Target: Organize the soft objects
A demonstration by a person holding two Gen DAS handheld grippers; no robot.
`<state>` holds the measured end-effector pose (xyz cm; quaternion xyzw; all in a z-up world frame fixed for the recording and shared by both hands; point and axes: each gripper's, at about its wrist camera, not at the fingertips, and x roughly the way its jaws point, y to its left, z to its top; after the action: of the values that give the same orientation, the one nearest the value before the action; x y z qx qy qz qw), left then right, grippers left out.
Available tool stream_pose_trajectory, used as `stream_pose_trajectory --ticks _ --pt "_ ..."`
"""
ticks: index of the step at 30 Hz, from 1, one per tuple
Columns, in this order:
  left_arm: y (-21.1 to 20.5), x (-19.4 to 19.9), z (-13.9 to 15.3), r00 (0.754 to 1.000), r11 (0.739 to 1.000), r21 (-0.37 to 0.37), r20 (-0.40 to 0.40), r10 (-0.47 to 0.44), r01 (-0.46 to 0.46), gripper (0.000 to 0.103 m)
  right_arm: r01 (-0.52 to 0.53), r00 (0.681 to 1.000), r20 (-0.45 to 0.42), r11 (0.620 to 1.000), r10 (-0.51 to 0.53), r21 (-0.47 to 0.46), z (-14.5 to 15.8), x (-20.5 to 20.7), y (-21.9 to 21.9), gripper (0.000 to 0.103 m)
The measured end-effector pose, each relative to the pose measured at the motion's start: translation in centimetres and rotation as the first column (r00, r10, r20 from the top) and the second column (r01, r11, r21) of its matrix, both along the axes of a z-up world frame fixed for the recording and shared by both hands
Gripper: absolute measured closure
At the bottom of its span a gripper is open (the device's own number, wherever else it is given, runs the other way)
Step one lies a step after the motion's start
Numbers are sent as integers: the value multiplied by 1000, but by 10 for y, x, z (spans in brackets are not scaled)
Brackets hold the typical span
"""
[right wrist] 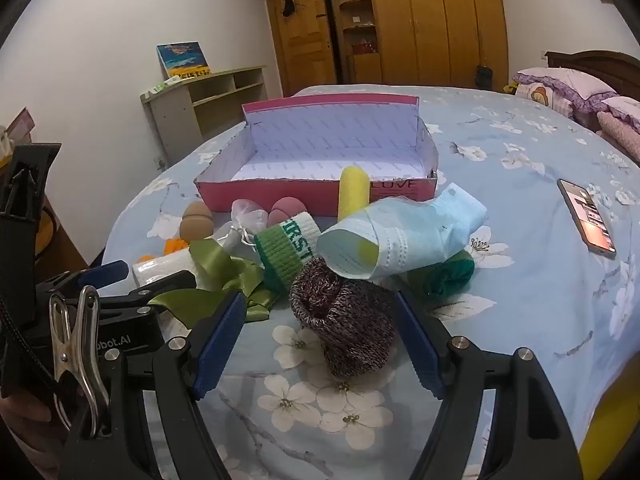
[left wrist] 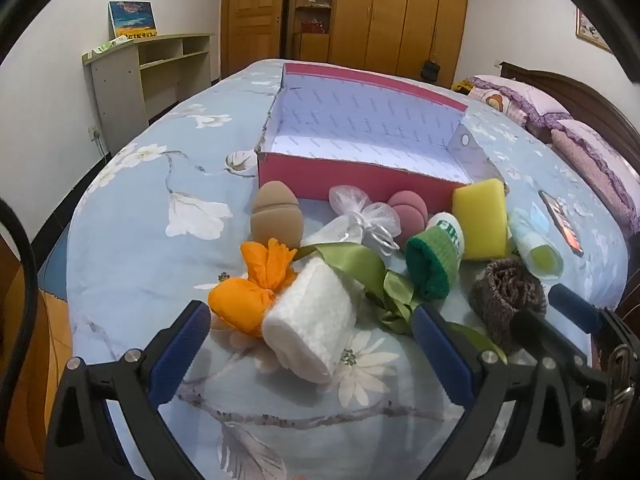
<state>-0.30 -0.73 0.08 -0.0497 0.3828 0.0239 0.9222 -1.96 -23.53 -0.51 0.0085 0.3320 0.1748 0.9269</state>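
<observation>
Soft objects lie on the bed in front of an open pink box (left wrist: 340, 172), also in the right wrist view (right wrist: 280, 194). My left gripper (left wrist: 312, 320) is open around a white rolled towel (left wrist: 316, 316), beside an orange cloth bundle (left wrist: 248, 300) and a green ribbon (left wrist: 360, 264). My right gripper (right wrist: 320, 312) is open around a brown knitted roll (right wrist: 344, 320), which also shows in the left wrist view (left wrist: 506, 296). A green-and-white sock (right wrist: 286, 250), a blue face mask (right wrist: 404, 236) and a yellow sponge (right wrist: 353, 192) lie behind it.
A tan beauty sponge (left wrist: 274, 214), a pink one (left wrist: 408, 208) and a white mesh pouch (left wrist: 360, 216) lie by the box. A phone (right wrist: 588, 218) lies on the floral bedspread at right. Pillows (left wrist: 520, 100) and the headboard stand far right; a shelf desk (left wrist: 152, 68) stands left.
</observation>
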Motion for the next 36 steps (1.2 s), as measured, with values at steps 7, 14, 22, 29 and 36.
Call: stream_pose_trajectory --ticks 7,14,22,29,36 --pt "0 2 -3 1000 1000 -2 -11 -1 1 0 -3 1000 -15 1000 3 7 -1 0 3 26" --pt "1 4 -7 1000 1000 7 -14 -1 1 0 2 1000 -24 1000 -2 17 -2 1 2 26" --pt "2 5 -9 1000 1000 12 -13 -4 5 0 2 1000 -28 1000 -1 23 -1 0 2 26" --pt "-1 4 -10 1000 1000 20 -14 -8 8 0 8 999 -35 999 -7 34 -2 1 -1 26" --pt "-1 5 -10 1000 1000 19 -17 -7 8 0 10 999 -39 999 -8 39 -3 2 -3 26"
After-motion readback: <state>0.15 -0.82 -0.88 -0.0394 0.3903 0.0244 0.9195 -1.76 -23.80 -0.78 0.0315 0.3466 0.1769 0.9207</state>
